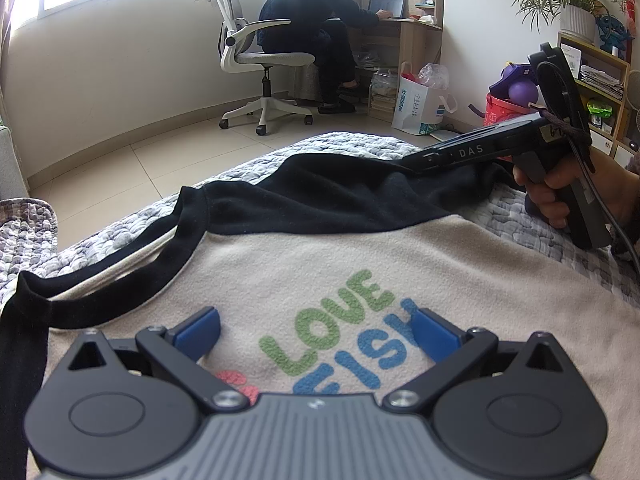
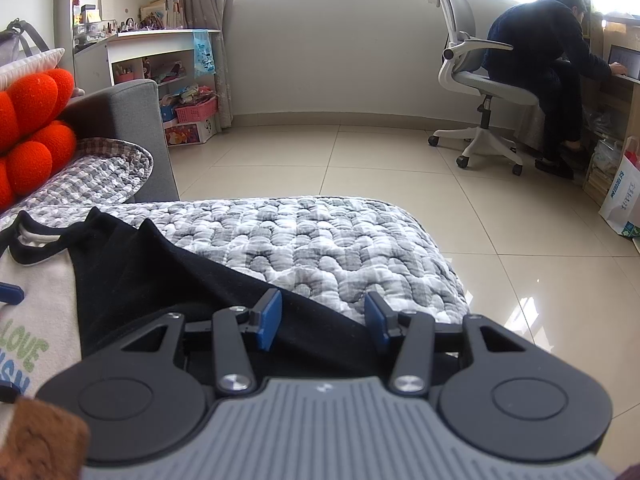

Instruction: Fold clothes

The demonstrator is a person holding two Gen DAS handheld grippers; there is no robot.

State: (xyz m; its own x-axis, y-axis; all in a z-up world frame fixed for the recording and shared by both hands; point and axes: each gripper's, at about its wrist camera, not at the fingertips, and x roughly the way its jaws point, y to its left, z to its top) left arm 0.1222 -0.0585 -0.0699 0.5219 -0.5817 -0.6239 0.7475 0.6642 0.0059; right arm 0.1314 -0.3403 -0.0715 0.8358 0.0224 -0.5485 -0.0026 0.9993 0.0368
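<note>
A beige fleece sweatshirt point(image 1: 320, 264) with black sleeves and a black neckband lies spread on a grey-and-white quilted cover point(image 2: 312, 240), its chest print reading "LOVE" in green over blue letters. The left gripper point(image 1: 316, 330) hangs just above that print, blue fingertips point(image 1: 200, 330) spread wide with the lettering showing between them and nothing clamped. Ahead of those fingers the black neckband point(image 1: 120, 256) loops off to the left, and the black right sleeve point(image 1: 340, 196) stretches away toward the right gripper point(image 2: 322, 318). That gripper sits low over the sleeve's edge, its blue pads point(image 2: 269, 320) apart, the black cloth running under and between them down to the quilt; no grip on it is visible. In the left wrist view the right hand point(image 1: 560, 192) wraps the tool's handle. Beyond the cover lie pale floor tiles point(image 2: 380, 160), a white office chair point(image 2: 480, 92) and a seated person point(image 1: 316, 28) at a desk.
</note>
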